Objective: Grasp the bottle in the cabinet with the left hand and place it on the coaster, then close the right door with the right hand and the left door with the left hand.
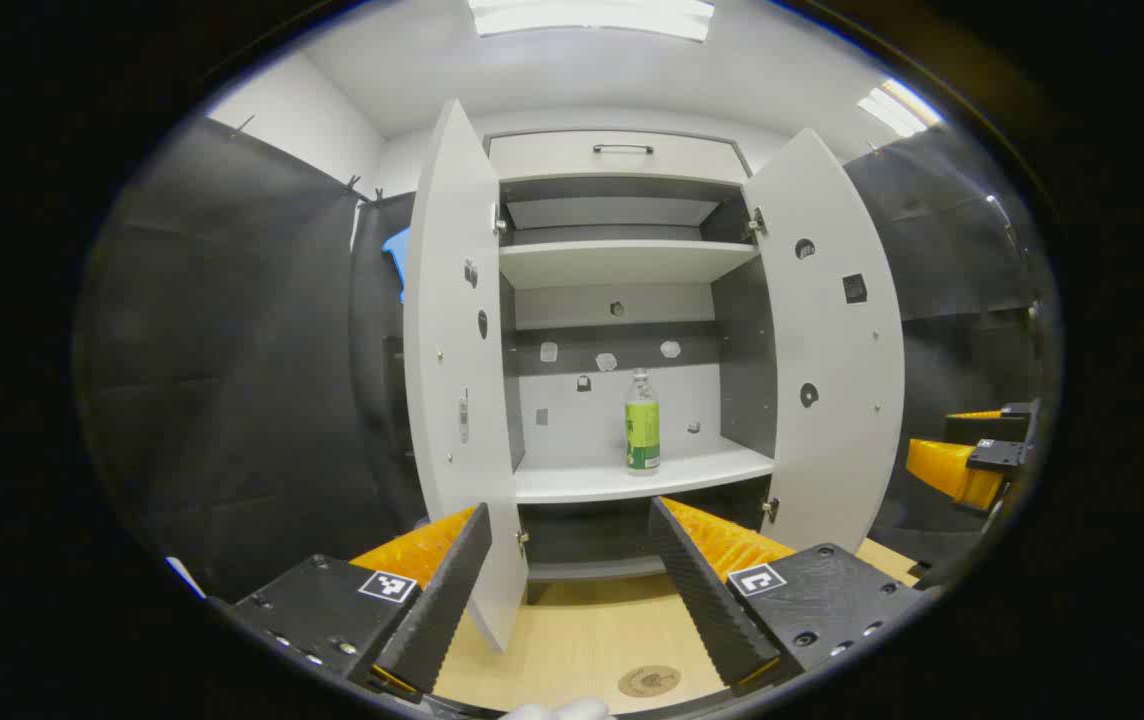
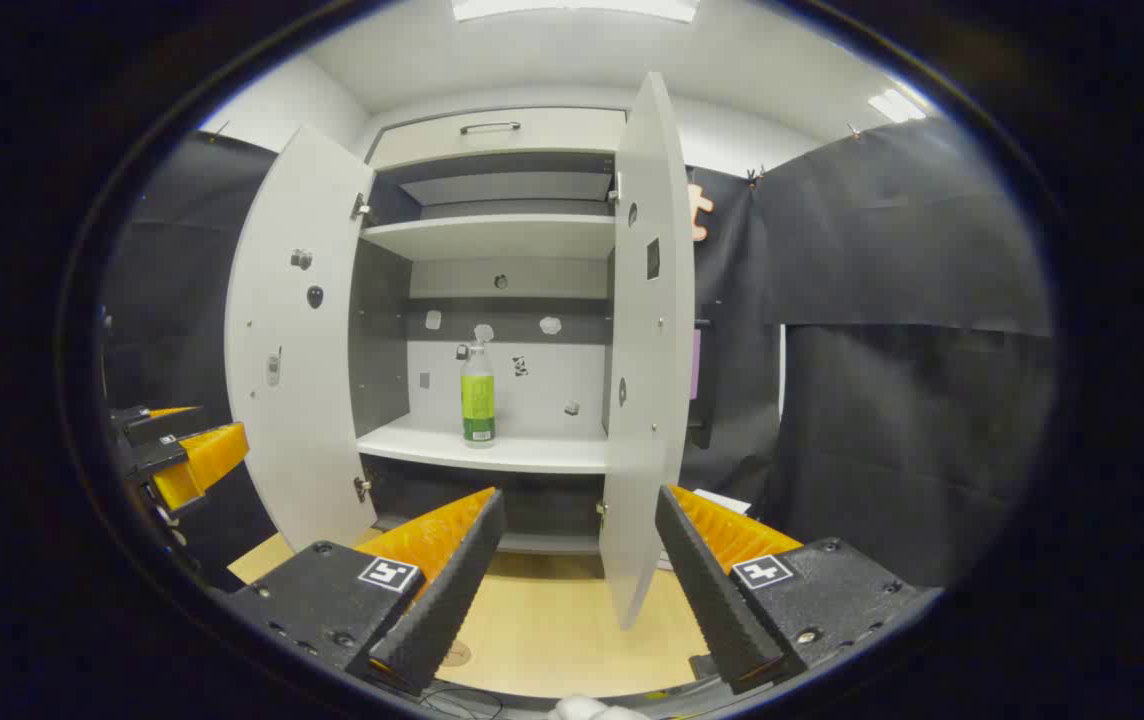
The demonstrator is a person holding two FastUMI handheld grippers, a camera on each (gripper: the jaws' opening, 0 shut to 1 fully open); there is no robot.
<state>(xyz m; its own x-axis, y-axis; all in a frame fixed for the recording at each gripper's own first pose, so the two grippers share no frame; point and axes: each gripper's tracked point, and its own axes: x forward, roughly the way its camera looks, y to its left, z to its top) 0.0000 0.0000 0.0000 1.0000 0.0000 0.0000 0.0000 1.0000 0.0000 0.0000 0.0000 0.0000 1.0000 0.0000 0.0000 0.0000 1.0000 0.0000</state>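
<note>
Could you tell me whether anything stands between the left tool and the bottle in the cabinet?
Nothing visible does. The bottle stands alone on the shelf between the two open doors, and the left tool is open, facing it across bare tabletop.

Place: a staged recording booth, not a home.
Walls: black cloth (image 2: 892, 300) hung all round.
Furniture: lone white cabinet (image 1: 622, 260) on a wooden table (image 1: 582, 640).
Lighting: ceiling panels (image 1: 592, 15).

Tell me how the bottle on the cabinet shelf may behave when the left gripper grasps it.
The bottle is tall and narrow, standing upright on the shelf, so a nudge near its cap could probably tip it. It looks like smooth plastic, so possibly slippery and slightly squashy. Weight cannot be judged.
</note>
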